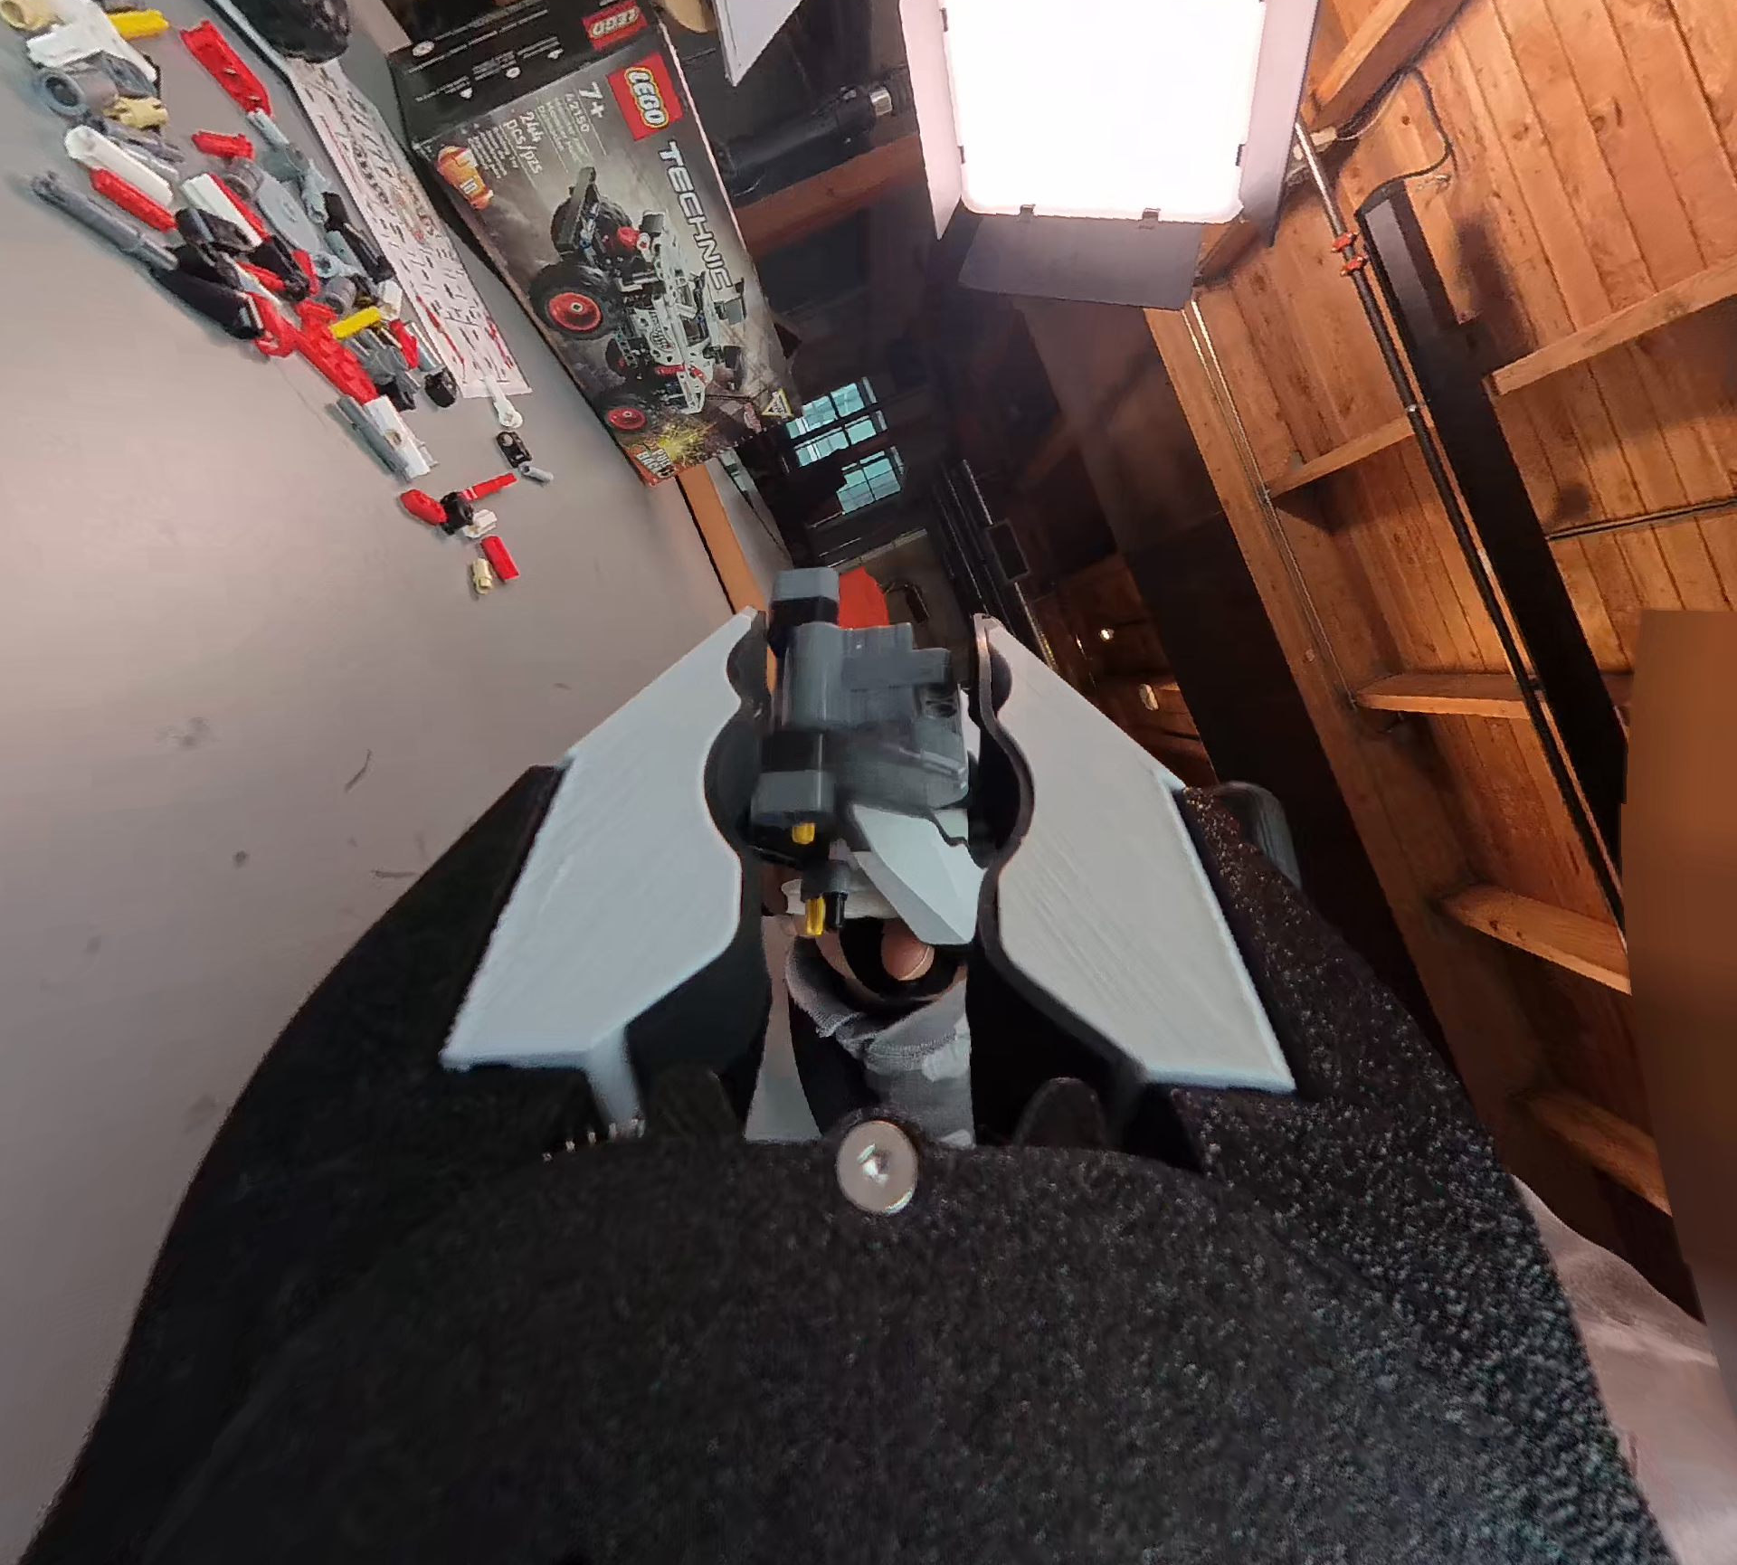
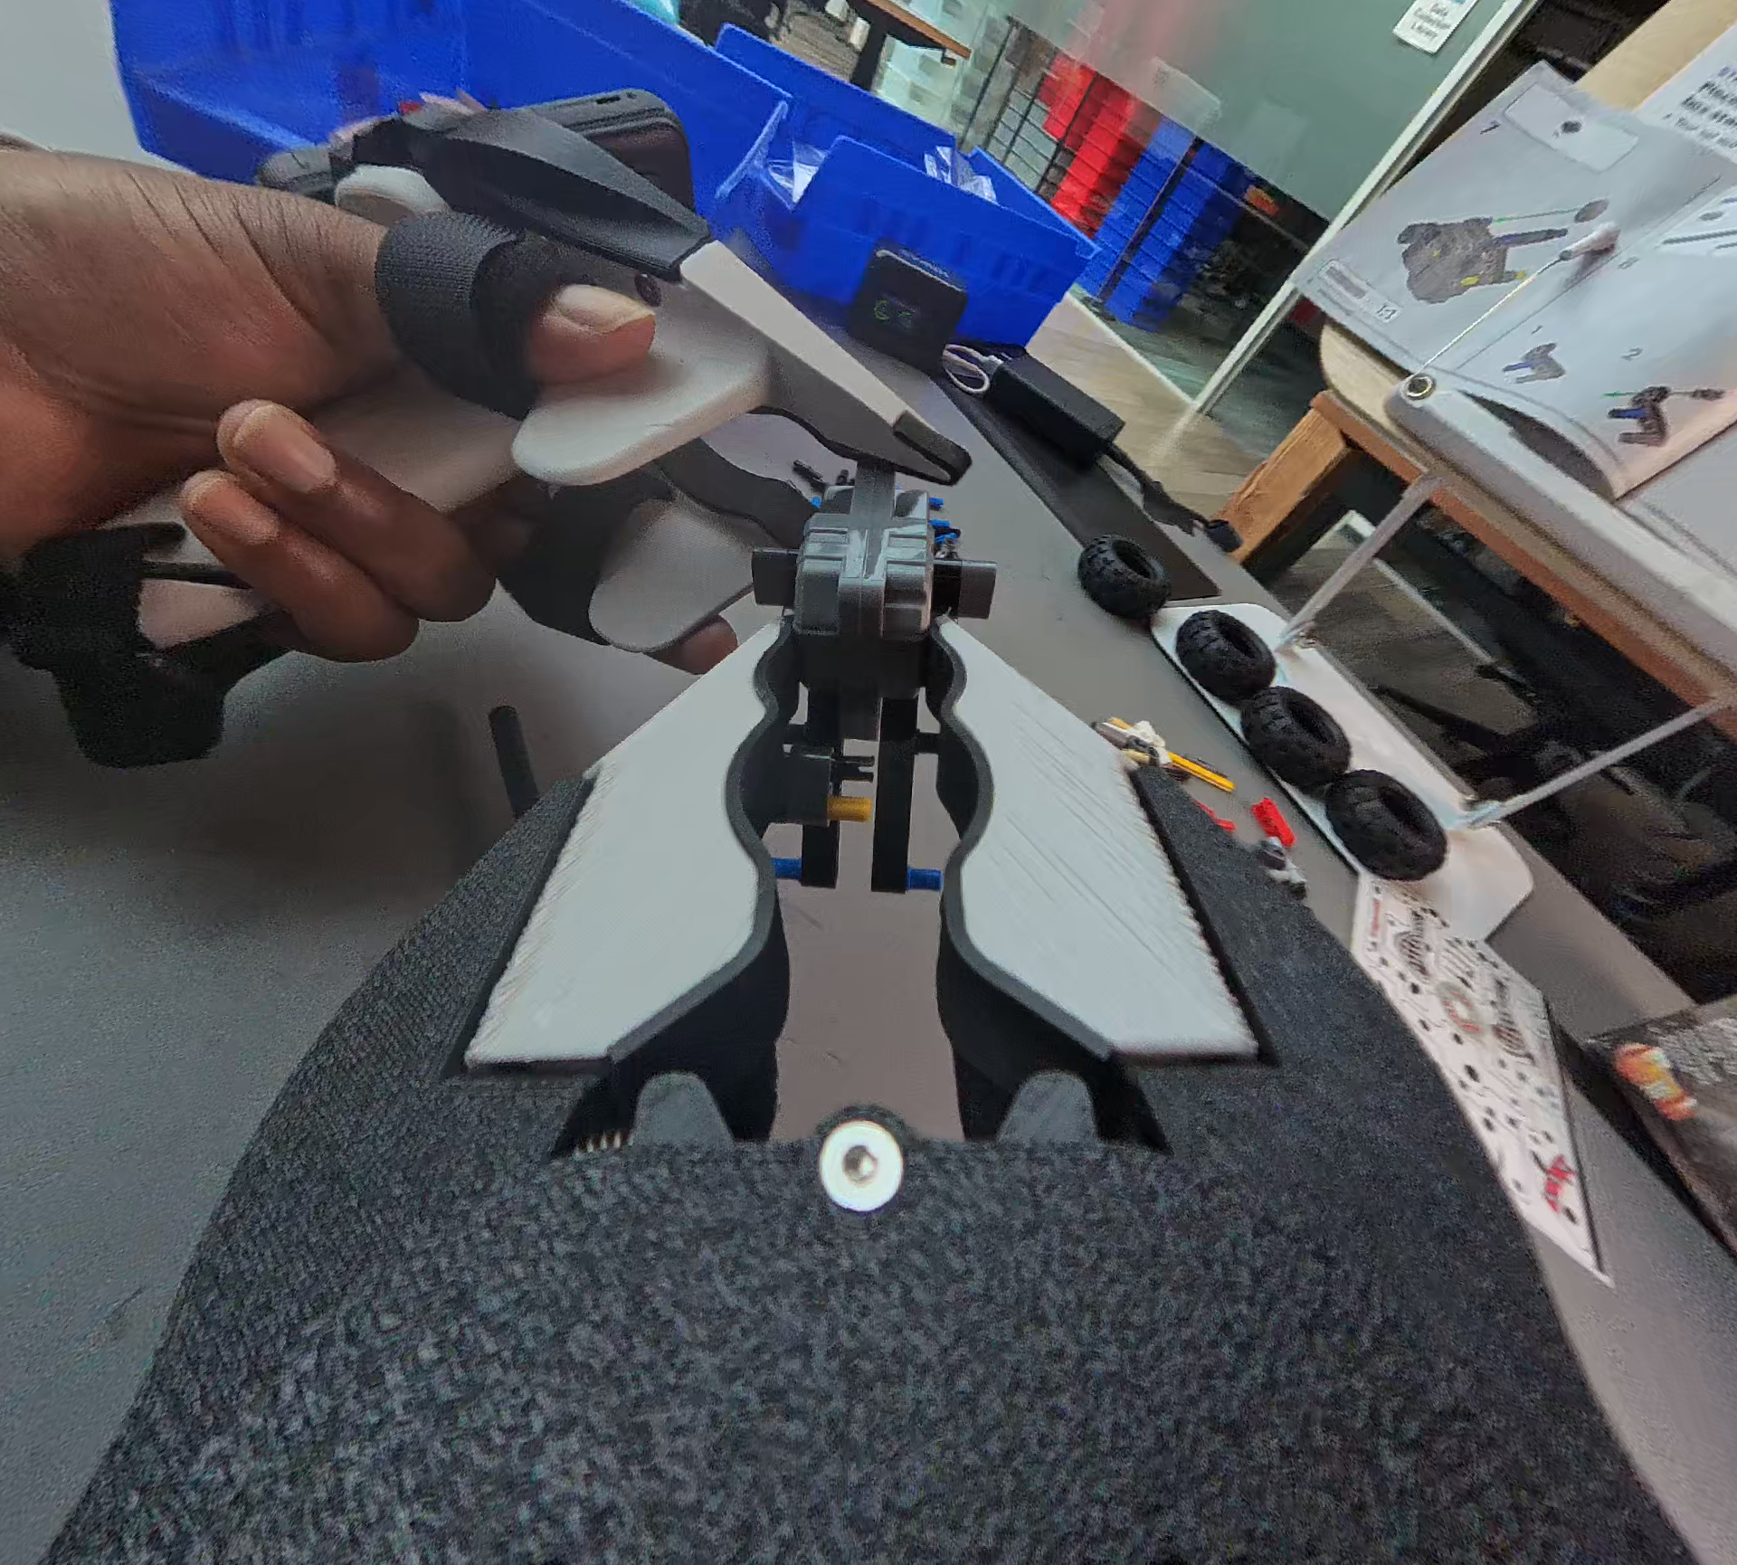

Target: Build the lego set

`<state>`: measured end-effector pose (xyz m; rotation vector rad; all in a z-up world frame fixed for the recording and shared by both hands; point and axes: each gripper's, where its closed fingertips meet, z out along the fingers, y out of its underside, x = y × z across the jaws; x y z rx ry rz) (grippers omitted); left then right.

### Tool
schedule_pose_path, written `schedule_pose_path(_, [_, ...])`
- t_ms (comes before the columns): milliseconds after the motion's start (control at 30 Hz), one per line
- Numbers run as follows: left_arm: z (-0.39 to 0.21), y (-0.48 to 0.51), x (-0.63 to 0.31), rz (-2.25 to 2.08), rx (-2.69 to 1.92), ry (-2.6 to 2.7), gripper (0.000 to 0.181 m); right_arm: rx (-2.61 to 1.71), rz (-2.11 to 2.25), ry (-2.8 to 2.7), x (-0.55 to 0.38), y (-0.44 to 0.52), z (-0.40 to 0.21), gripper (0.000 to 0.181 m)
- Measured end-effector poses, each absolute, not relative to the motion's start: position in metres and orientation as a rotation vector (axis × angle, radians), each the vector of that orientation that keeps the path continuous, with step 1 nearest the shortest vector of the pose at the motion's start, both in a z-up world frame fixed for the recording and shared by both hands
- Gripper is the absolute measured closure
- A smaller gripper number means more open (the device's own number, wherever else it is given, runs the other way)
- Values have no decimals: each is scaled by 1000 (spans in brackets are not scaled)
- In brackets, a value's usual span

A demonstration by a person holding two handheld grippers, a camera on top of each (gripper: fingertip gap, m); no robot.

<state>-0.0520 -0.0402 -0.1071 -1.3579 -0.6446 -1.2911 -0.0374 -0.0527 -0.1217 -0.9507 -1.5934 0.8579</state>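
A grey and black Lego assembly (image 2: 860, 580) with yellow and blue pins is held in the air above the grey table (image 2: 188, 909). My right gripper (image 2: 860, 636) is shut on its lower part, and black beams hang between the fingers. My left gripper (image 2: 926, 453), held by a hand (image 2: 188, 354), comes in from the left and pinches the assembly's top. In the left wrist view the left gripper (image 1: 865, 646) is shut on the assembly (image 1: 846, 721). A pale finger of the other gripper (image 1: 921, 881) shows behind it.
Loose red, white, grey and black parts (image 1: 235, 232) lie on the table beside a sticker sheet (image 1: 414, 251) and the set's box (image 1: 602, 223). Several black tyres (image 2: 1292, 735) sit on a white tray. An instruction booklet (image 2: 1551, 251) stands at the right, with blue bins (image 2: 893, 223) behind. My left and right fingertips are right by each other.
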Motion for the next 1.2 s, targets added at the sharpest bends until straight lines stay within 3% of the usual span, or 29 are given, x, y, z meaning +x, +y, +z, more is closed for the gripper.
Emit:
schedule_pose_path(233, [-79,-56,-72,-1117,-1362,-394,126,-1186,1678,-1478,-9,-31,-93,155])
schedule_pose_path(533, [-88,-54,-41,-1121,-1469,-182,125,-1322,2068,-1255,0,-15,-70,155])
schedule_pose_path(767, [-79,-56,-3,-1202,-1457,-14,113,-1277,2193,-1338,1,-37,-70,155])
schedule_pose_path(900, [-70,-71,25,-1229,-1457,162,120,-1066,2220,-1552,17,-69,-68,155])
schedule_pose_path(1200, [-88,-59,-4,-426,-1611,246,120,-1334,1956,-1542,-6,-48,-96,144])
